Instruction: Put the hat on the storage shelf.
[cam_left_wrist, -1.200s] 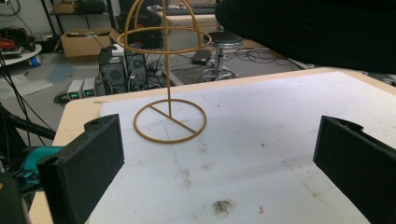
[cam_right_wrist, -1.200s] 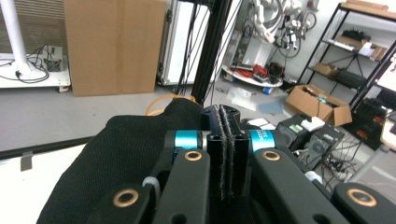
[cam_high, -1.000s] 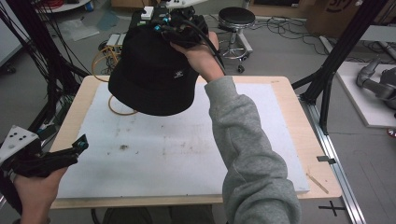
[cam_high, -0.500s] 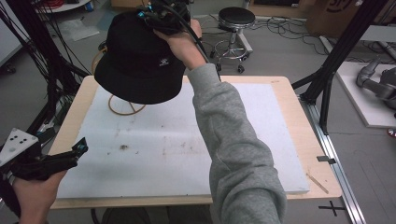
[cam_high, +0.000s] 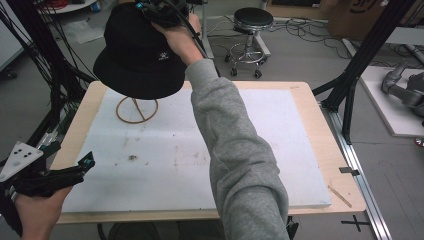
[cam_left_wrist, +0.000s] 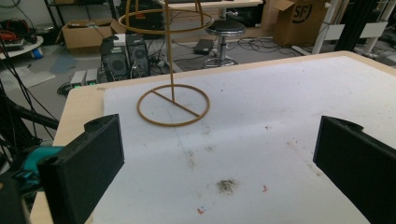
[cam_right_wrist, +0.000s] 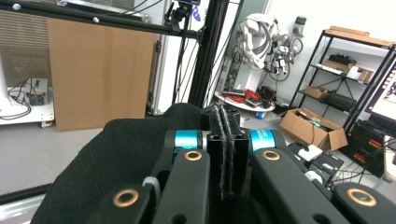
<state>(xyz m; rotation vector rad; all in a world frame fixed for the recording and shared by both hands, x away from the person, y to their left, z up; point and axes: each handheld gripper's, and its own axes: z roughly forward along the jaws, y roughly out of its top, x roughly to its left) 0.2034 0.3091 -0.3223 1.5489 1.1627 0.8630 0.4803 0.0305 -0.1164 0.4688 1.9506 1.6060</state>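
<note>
Right gripper (cam_high: 159, 11) clenched on the crown of the black hat (cam_high: 137, 55), held aloft at 11 o'clock above the wire hat stand (cam_high: 136, 109); left gripper (cam_high: 80, 167) released, jaws wide apart, at 8 o'clock over the table (cam_high: 280, 150).

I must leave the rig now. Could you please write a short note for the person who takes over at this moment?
Right gripper: shut on the black hat, held in the air above the wire stand at the far left of the table.
Left gripper: open, holding nothing, near the table's front left corner.
Done: hat gripped and lifted.
Left: probably lower the hat onto the stand's top ring, then release. It is not yet resting there.
</note>
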